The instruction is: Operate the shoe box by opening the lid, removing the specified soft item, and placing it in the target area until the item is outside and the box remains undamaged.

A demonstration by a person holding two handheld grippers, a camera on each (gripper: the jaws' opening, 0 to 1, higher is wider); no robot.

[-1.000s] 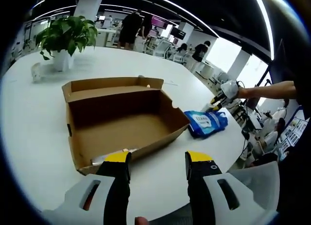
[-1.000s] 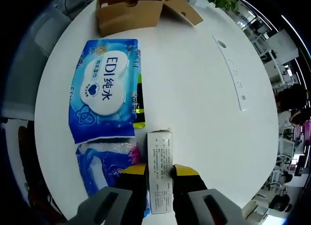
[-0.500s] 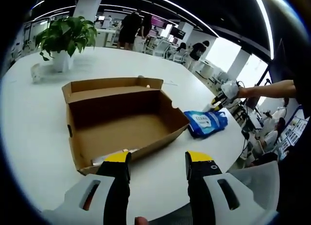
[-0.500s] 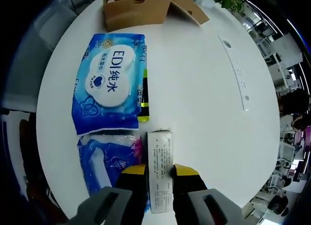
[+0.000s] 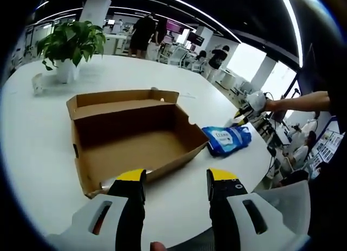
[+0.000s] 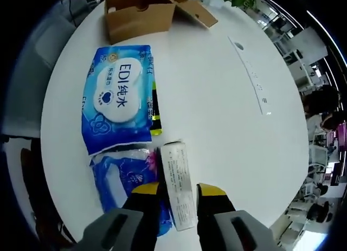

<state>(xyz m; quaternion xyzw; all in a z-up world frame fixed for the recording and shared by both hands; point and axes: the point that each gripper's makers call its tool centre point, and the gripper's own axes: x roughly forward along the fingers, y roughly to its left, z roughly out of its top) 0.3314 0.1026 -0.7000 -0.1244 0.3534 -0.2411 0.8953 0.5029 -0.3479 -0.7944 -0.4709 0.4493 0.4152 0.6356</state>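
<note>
The brown cardboard shoe box (image 5: 133, 137) sits open and empty on the round white table (image 6: 217, 99). The blue soft pack (image 6: 120, 99) lies outside. The right gripper (image 6: 179, 190) loosely straddles a small white carton (image 6: 177, 183), perhaps just put down. The left gripper (image 5: 174, 179) waits open, holding nothing.

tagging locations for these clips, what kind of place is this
Probably an open-plan office: a big round white table with a potted plant, rows of desks and chairs behind, and people standing there.
</note>
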